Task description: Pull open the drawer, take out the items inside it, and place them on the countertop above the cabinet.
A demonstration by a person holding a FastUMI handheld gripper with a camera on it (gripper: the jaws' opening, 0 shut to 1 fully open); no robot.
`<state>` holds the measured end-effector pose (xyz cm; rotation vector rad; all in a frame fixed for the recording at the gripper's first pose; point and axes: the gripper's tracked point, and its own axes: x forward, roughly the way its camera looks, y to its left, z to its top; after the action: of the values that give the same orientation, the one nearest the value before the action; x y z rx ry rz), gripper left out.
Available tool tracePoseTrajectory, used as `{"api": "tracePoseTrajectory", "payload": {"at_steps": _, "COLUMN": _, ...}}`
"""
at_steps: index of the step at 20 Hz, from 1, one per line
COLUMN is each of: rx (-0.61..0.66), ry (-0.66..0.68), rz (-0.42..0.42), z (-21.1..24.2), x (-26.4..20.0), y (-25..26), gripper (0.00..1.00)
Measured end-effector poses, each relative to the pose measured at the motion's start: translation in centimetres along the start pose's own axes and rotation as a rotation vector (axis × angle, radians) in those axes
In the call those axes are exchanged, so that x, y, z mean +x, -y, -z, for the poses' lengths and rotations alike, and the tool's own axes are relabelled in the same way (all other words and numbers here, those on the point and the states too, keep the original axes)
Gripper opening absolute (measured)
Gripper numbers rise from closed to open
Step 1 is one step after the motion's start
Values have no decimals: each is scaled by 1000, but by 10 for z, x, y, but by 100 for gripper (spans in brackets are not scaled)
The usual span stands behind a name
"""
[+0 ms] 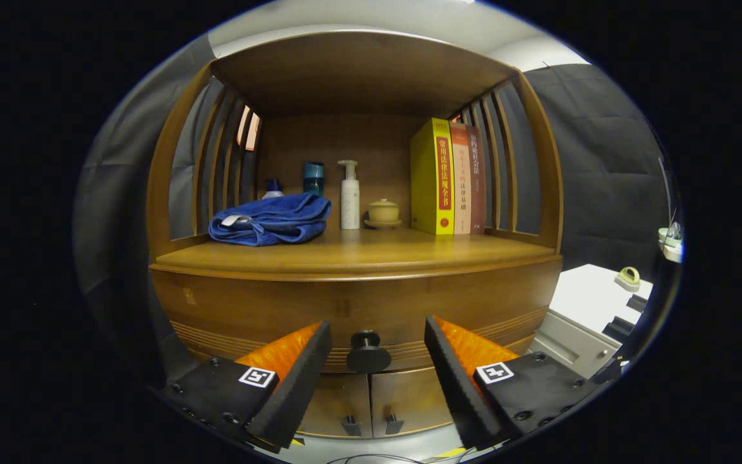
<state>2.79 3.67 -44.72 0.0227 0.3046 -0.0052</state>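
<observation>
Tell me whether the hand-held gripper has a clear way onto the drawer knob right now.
Probably yes. The hand-held gripper is open, and the drawer knob sits between its fingers with nothing in front of it. Neither finger appears to touch it yet; closing should catch it.

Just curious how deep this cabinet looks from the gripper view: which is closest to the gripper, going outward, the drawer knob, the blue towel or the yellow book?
1. Drawer knob, between the open fingers of the gripper.
2. Blue towel, on the countertop, left.
3. Yellow book, upright near the back, right.
</observation>
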Motion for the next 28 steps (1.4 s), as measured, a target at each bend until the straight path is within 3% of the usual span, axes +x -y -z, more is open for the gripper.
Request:
{"api": "tracePoseTrajectory", "payload": {"at_steps": 7, "rx": 20, "ry": -59, "rz": -24, "z": 27, "x": 23, "y": -3, "gripper": 73}}
{"api": "tracePoseTrajectory", "payload": {"at_steps": 10, "rx": -5, "ry": -80, "rz": -20, "z": 36, "x": 27, "y": -3, "gripper": 57}}
{"api": "tracePoseTrajectory", "payload": {"at_steps": 13, "rx": -36, "ry": -66, "rz": -25, "z": 37, "x": 26, "y": -4, "gripper": 53}}
{"api": "tracePoseTrajectory", "payload": {"at_steps": 18, "rx": 1, "ry": -83, "rz": -13, "z": 38, "x": 21, "y": -2, "gripper": 35}}
{"api": "tracePoseTrajectory", "payload": {"at_steps": 28, "rx": 5, "ry": -104, "rz": -43, "z": 39, "x": -43, "y": 5, "gripper": 35}}
